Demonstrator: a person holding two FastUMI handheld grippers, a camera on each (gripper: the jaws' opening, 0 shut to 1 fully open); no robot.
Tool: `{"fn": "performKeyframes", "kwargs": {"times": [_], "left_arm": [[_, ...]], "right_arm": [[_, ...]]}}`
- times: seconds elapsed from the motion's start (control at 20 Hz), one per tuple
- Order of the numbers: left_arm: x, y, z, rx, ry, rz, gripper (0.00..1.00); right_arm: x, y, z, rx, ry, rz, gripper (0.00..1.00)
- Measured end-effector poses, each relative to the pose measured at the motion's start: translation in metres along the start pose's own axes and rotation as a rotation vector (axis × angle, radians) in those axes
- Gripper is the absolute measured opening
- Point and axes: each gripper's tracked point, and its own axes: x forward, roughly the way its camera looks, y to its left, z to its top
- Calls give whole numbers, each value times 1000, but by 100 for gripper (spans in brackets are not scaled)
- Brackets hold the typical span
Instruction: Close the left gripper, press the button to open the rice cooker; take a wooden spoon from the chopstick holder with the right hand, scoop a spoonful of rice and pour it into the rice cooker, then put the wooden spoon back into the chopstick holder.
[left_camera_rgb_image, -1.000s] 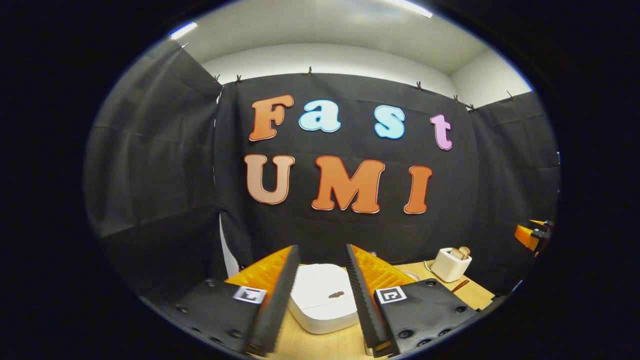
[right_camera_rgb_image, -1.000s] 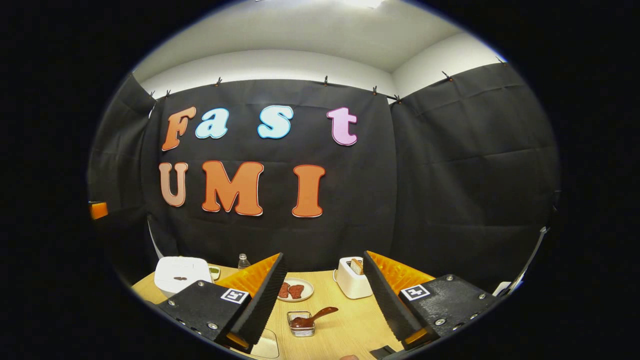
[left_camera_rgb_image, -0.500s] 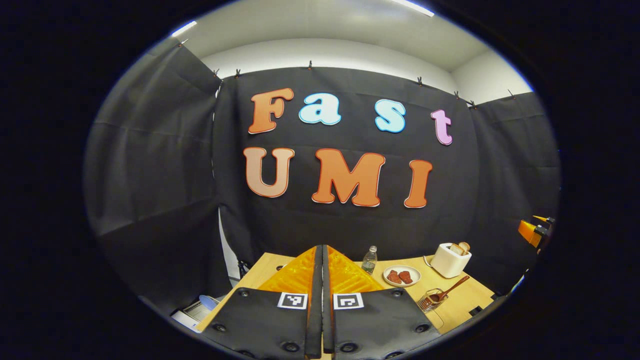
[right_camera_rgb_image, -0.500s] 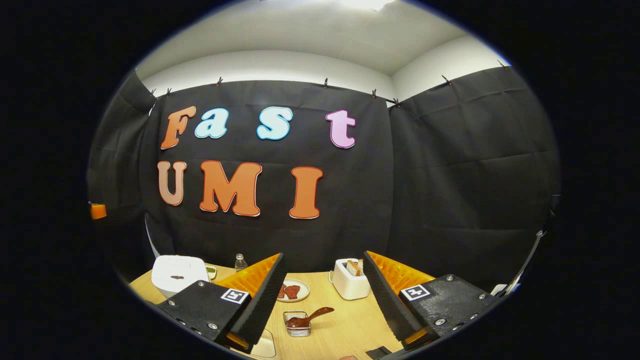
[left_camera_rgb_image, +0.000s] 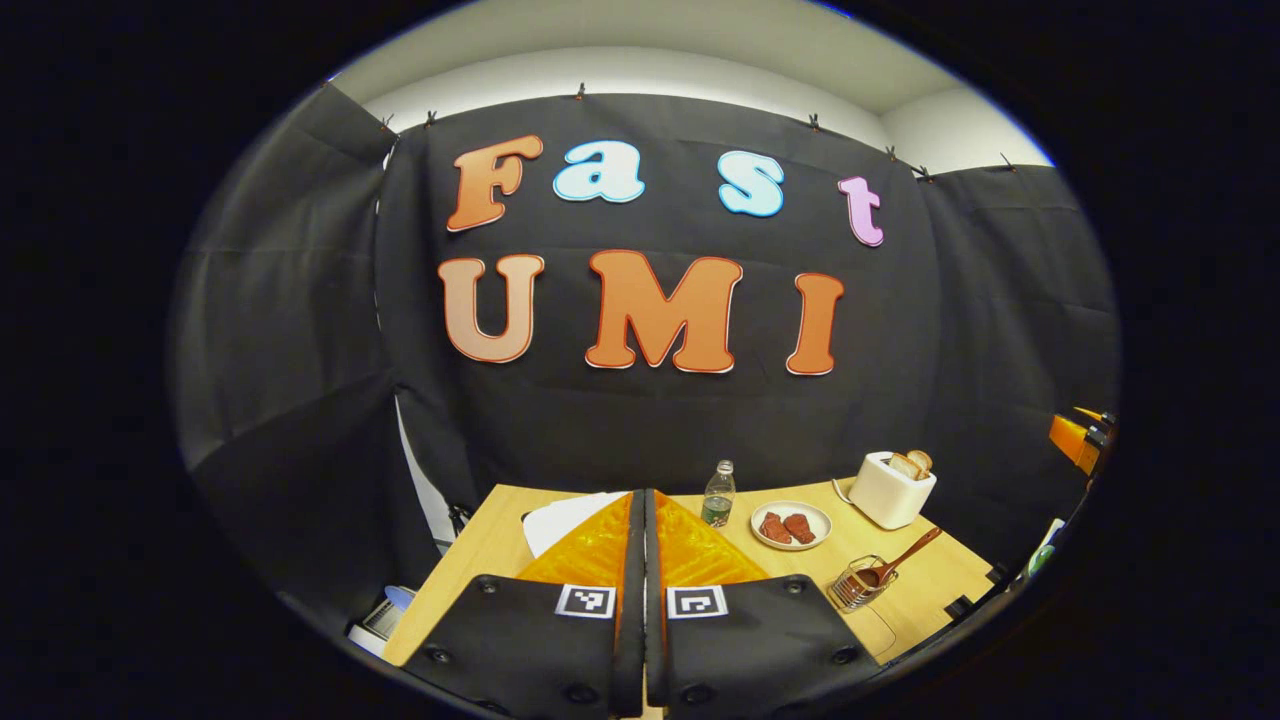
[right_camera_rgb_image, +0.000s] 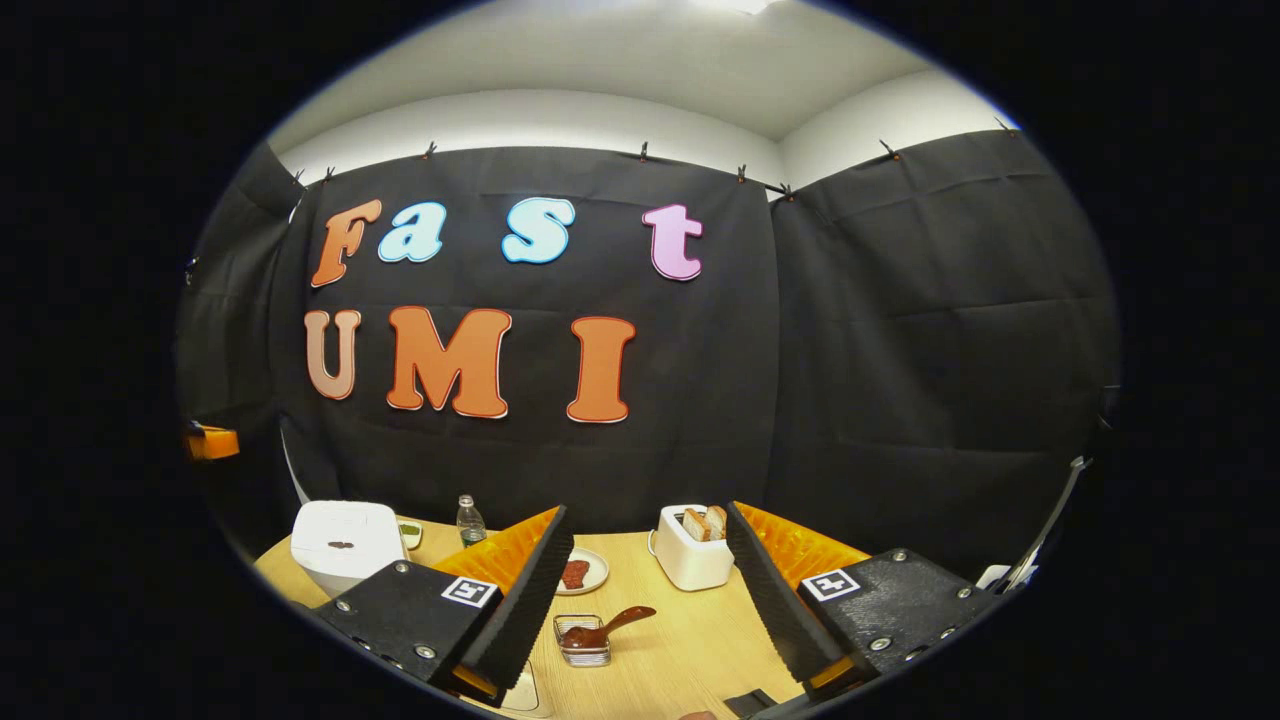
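Observation:
My left gripper (left_camera_rgb_image: 643, 493) is shut, its fingers pressed flat together with nothing between them. Behind them lies the white rice cooker (left_camera_rgb_image: 560, 518), mostly hidden. From the right gripper view the rice cooker (right_camera_rgb_image: 340, 543) stands at the table's left with its lid down. My right gripper (right_camera_rgb_image: 648, 512) hangs open and empty above the near table edge. Between its fingers, farther off, sits the wire chopstick holder (right_camera_rgb_image: 582, 645) with the wooden spoon (right_camera_rgb_image: 612, 627) leaning in it. The left gripper view has the holder (left_camera_rgb_image: 856, 588) and spoon (left_camera_rgb_image: 905, 557) at the right.
On the wooden table (right_camera_rgb_image: 690, 650) stand a white toaster (right_camera_rgb_image: 688, 548) with bread, a plate of meat (right_camera_rgb_image: 585, 572), a water bottle (right_camera_rgb_image: 466, 518) and a small green dish (right_camera_rgb_image: 408, 532). A pale container edge (right_camera_rgb_image: 525, 692) lies at the near left.
The left gripper has gone from open to shut and has tipped so that more of the table shows. The right gripper has hardly moved and stays open.

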Motion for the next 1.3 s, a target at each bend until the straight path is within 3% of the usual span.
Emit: {"fn": "performKeyframes", "kwargs": {"times": [0.6, 0.95, 1.3], "left_arm": [[123, -8, -107, -29, 247, -34, 5], [141, -1, -169, -23, 375, -1, 5], [145, 2, -182, -18, 382, 13, 6]], "right_arm": [[7, -37, -18, -29, 50, -73, 95], [8, -49, -33, -23, 96, -93, 95], [9, -52, -47, -12, 129, -90, 95]]}}
